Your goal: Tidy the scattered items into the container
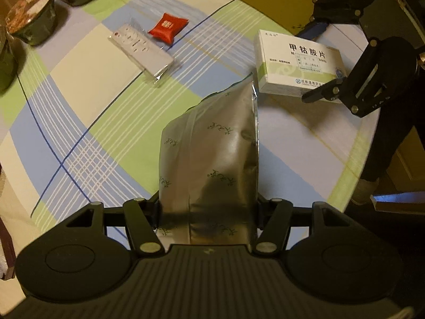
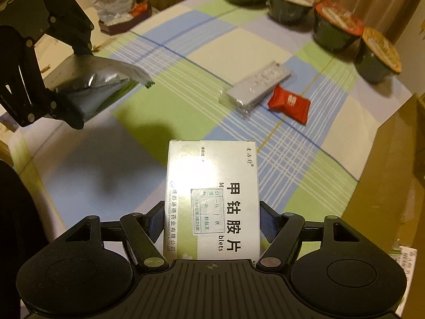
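Left hand-held gripper [image 1: 208,212] pinches soft, crinkly silver foil pouch [image 1: 212,159] above the surface; likely light, slippery. Right hand-held gripper [image 2: 211,223] clamps stiff white cardboard medicine box [image 2: 212,194] by its sides.

round counter [image 2: 186,85] under checked green, blue and cream cloth, dim yellowish indoor light, brown cardboard box [image 2: 393,159] at right, dark floor beyond the edge

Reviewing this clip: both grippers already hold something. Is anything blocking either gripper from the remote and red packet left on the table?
Nothing visible does. The remote and red packet lie side by side on bare tablecloth. The left gripper holds the foil pouch, the right gripper the medicine box.
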